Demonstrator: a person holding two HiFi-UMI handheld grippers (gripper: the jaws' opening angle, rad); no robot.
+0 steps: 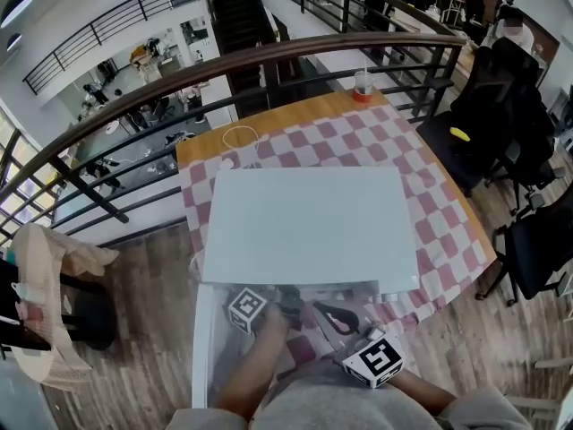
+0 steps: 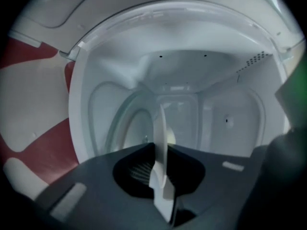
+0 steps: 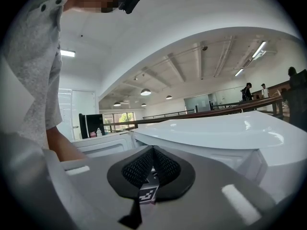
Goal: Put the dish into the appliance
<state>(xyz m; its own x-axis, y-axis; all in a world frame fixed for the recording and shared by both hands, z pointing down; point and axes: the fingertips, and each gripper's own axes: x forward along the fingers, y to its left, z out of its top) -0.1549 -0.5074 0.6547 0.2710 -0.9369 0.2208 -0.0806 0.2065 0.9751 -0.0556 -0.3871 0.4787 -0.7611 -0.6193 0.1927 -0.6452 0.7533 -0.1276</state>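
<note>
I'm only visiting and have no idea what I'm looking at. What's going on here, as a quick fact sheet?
Setting: white appliance on a table with a red-and-white checked cloth
Left gripper: shut on a white dish, held edge-on
Dish position: at the appliance's open mouth, white cavity just ahead
Right gripper: shut, holding nothing, outside the appliance
Also there: a cup at the table's far edge
Stage: dish not yet set down inside
</note>
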